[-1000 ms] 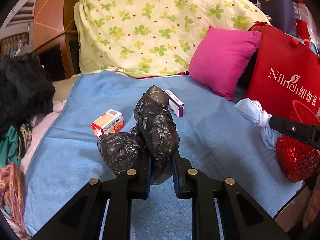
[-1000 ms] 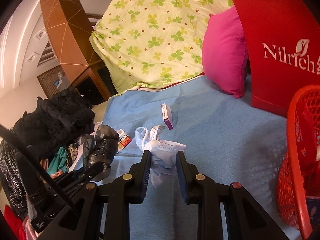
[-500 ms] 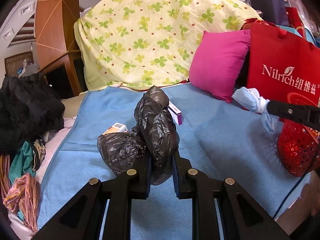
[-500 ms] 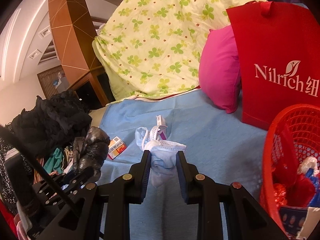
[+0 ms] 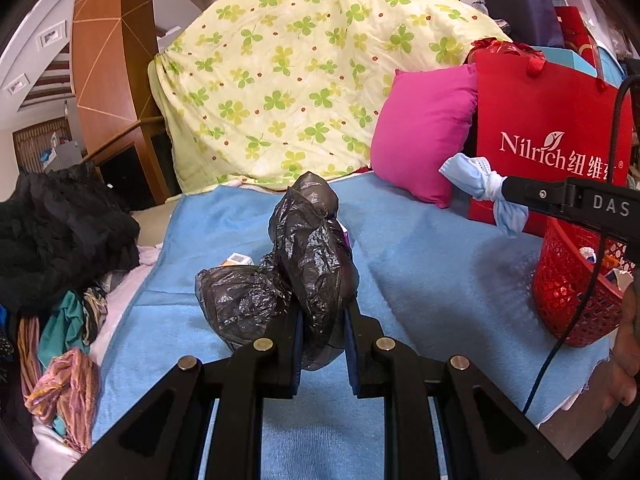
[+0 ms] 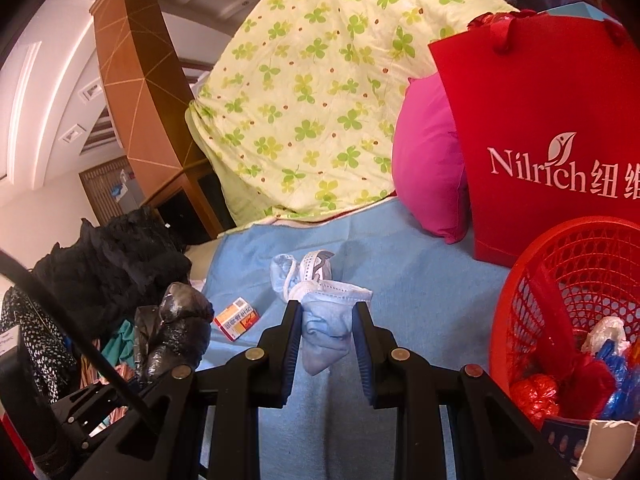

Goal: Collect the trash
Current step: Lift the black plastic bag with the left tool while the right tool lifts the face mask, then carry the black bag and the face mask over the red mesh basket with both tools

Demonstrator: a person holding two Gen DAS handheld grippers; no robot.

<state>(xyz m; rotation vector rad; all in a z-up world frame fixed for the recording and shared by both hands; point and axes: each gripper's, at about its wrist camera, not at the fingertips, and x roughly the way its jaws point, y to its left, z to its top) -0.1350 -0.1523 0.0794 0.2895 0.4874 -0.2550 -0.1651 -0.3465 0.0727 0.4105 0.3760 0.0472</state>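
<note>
The left tool (image 5: pixel 320 316) is clamped on a crumpled black bag (image 5: pixel 308 264), which bulges up above the fingers and hangs a second lobe out to their left, held above the blue blanket (image 5: pixel 420 264). The right tool (image 6: pixel 326 320) grips a knotted light-blue mask (image 6: pixel 324 320) between its blue-lined fingers (image 6: pixel 290 344), the white ear loops bunched above the jaws and the tail of the mask drooping below them. In the left view the mask (image 5: pixel 480 184) sits at the tip of the right tool's black finger, in front of the red tote (image 5: pixel 548 136) and just up and left of the red basket (image 5: pixel 568 292). The basket (image 6: pixel 520 304) stands at the blanket's right edge, beside the tote (image 6: pixel 532 120), and holds red, blue and white wrappers (image 6: pixel 592 372). An orange-and-white box (image 6: pixel 237 317) lies flat on the blanket, between the two tools in the right view; in the left view only its top (image 5: pixel 238 258) shows behind the bag, and a sliver of a purple-edged box (image 5: pixel 346 237) peeks from the bag's right side. A pink pillow (image 5: pixel 424 136) leans against the tote, with a clover-print quilt (image 5: pixel 304 72) heaped behind, and dark clothes (image 5: pixel 60 232) are piled at the left
</note>
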